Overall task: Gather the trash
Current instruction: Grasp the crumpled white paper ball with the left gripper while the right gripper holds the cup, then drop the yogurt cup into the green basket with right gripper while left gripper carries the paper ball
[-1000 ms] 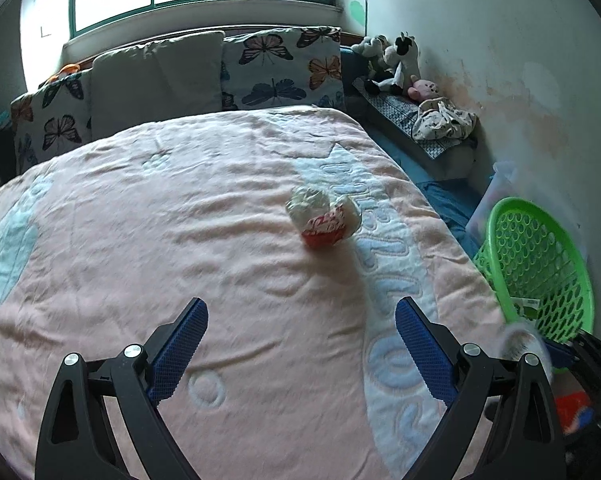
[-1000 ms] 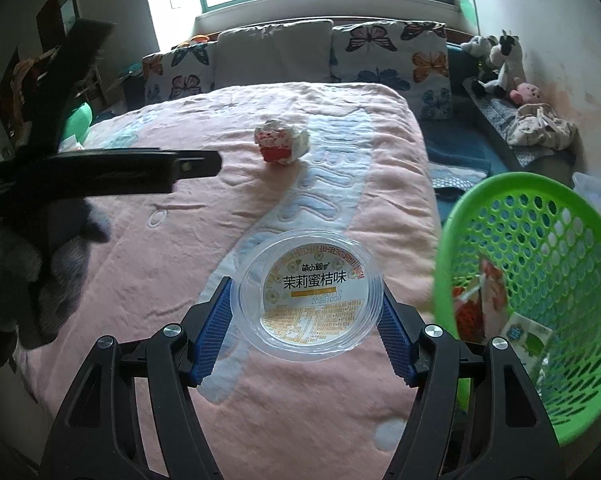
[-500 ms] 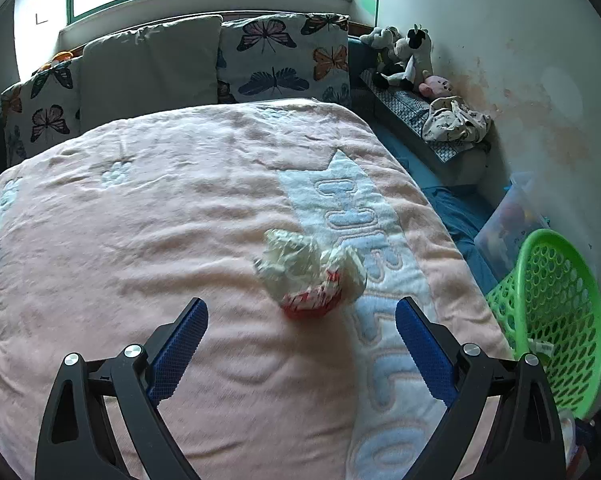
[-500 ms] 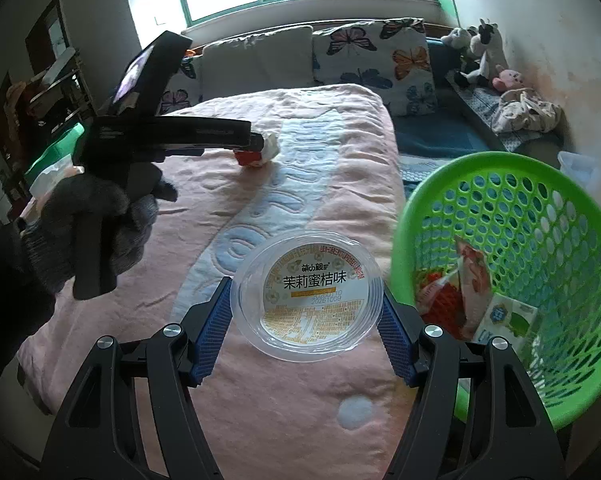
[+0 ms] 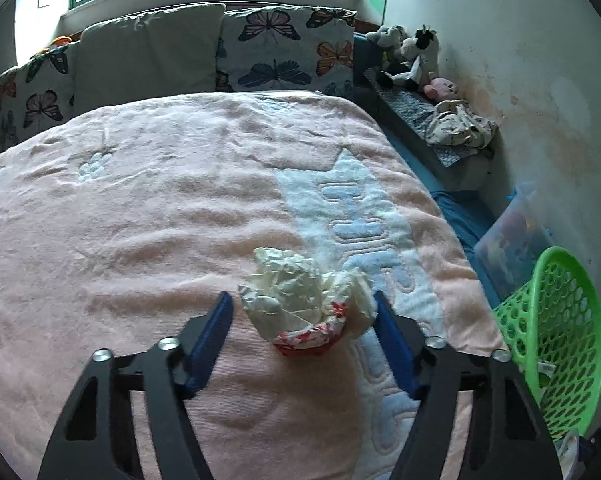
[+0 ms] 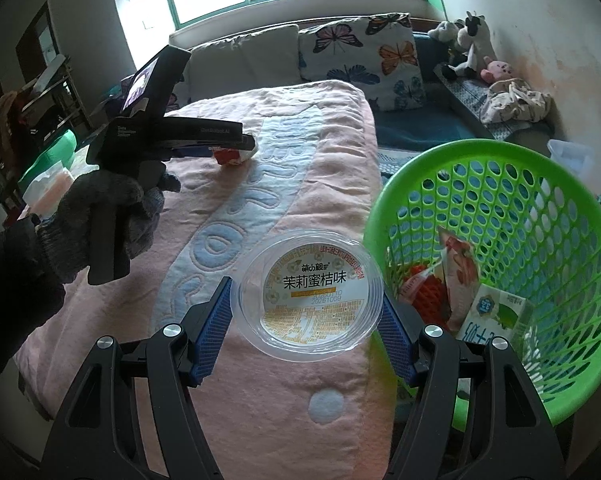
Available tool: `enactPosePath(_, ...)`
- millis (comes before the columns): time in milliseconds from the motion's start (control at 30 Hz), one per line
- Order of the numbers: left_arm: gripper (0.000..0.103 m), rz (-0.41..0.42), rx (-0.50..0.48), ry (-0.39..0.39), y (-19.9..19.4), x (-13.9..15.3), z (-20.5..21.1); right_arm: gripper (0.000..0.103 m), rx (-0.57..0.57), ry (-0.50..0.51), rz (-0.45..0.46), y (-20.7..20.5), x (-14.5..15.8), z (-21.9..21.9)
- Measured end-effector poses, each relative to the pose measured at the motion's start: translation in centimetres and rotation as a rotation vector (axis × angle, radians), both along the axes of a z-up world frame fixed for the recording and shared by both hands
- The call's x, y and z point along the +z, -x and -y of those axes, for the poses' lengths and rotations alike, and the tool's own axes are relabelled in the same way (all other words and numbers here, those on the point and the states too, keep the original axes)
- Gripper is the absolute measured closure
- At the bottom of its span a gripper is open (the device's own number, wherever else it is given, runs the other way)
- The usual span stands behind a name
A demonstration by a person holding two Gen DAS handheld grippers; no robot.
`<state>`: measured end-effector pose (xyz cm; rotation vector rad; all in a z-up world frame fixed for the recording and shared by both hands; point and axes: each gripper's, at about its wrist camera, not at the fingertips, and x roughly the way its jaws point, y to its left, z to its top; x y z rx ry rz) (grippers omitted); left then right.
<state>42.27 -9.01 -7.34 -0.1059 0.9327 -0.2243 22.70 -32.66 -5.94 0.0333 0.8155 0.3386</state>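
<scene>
A crumpled white and red wrapper (image 5: pixel 306 306) lies on the pink blanket (image 5: pixel 140 220). My left gripper (image 5: pixel 302 316) is open, one finger on each side of the wrapper; the right finger is at its edge, the left stands apart. It also shows in the right wrist view (image 6: pixel 232 155) under the left gripper (image 6: pixel 236 142). My right gripper (image 6: pixel 306 296) is shut on a clear plastic cup (image 6: pixel 310 294) with a yellow label, held over the bed's edge beside the green basket (image 6: pixel 512 184).
The basket holds a milk carton (image 6: pixel 494 318), a red net and a packet; it also shows at the right in the left wrist view (image 5: pixel 560 344). Butterfly pillows (image 5: pixel 284 52) line the bed's head. Plush toys (image 5: pixel 412 56) and clothes sit along the wall.
My left gripper has moved forward over the bed until its fingers flank the wrapper, and they have narrowed. My right gripper has carried the cup closer to the basket.
</scene>
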Motion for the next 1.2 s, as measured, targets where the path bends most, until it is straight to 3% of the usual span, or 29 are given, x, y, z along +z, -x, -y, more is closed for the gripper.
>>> enactPosePath(167,0.053,0.008,-0.017,0.002,0.4,0.2,0.4,0.035,-0.005,-0.003,0.003,0.1,0.1,0.1)
enactPosePath(367,0.057,0.025,-0.029,0.008,1.9,1.0,0.3,0.035,-0.020,-0.006,0.014,0.6,0.6,0.5)
enactPosePath(800,0.058,0.086,-0.088,0.030,8.1,4.4,0.4,0.035,-0.064,-0.014,0.043,2.3,1.7,2.1)
enactPosePath(1200,0.058,0.126,-0.200,0.055,13.4,6.9,3.2,0.035,-0.184,0.019,0.050,3.1,2.0,6.9)
